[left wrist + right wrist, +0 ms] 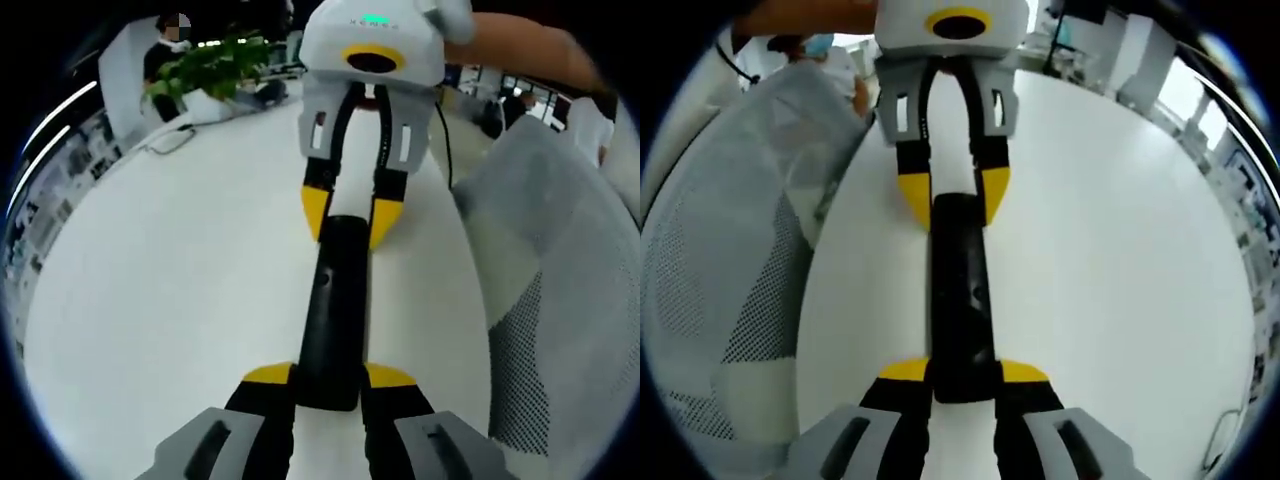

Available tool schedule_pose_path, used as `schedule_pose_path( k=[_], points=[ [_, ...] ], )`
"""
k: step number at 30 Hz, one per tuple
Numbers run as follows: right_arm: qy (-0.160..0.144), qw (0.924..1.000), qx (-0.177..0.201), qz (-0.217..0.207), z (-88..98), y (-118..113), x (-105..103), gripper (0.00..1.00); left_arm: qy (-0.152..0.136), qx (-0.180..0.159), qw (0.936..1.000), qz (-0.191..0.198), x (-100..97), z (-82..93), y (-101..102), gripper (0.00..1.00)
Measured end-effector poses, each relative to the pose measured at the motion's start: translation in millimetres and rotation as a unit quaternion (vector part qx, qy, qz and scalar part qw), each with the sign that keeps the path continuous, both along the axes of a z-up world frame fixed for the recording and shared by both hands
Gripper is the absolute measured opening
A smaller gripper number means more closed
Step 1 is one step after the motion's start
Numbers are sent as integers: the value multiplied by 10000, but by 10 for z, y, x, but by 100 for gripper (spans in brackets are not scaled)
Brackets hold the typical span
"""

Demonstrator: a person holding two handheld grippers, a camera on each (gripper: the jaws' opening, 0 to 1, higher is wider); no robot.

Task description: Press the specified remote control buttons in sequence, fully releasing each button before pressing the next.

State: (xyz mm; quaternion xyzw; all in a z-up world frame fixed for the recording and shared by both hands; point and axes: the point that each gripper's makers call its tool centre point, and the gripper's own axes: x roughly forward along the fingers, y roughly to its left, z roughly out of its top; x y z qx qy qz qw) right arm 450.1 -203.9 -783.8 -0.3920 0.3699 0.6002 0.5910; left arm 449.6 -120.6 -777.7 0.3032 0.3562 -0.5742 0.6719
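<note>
A long black remote control (335,300) lies lengthwise on the white table (180,280). My left gripper (330,378) is shut on its near end, with the yellow-tipped jaws against both sides. The right gripper (350,210) comes in from the far side and clamps the other end. In the right gripper view the same remote control (958,290) runs up the middle. There my right gripper (963,372) is shut on the near end and the left gripper (953,195) grips the far end. The remote's buttons are too dark to make out.
A grey mesh chair (550,300) stands close against the table edge, also seen as the mesh chair (720,280). A potted plant (210,68) and a white cabled item (170,140) sit at the far rim, with a seated person (165,50) behind. Bare table (1110,250) spreads beside the remote.
</note>
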Motion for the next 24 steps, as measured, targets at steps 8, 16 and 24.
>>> schedule_pose_path(
  k=[8, 16, 24],
  points=[
    [51, 10000, -3, -71, -4, -10, 1, 21, 16, 18, 10000, -35, -3, -9, 10, 24],
    [34, 9999, -6, -98, -5, -15, -9, 21, 8, 26, 9999, -163, -8, -13, 9, 24],
    [59, 9998, -30, -201, -11, -13, -6, 27, -1, 49, 9998, -213, -1, -27, 21, 24]
  ],
)
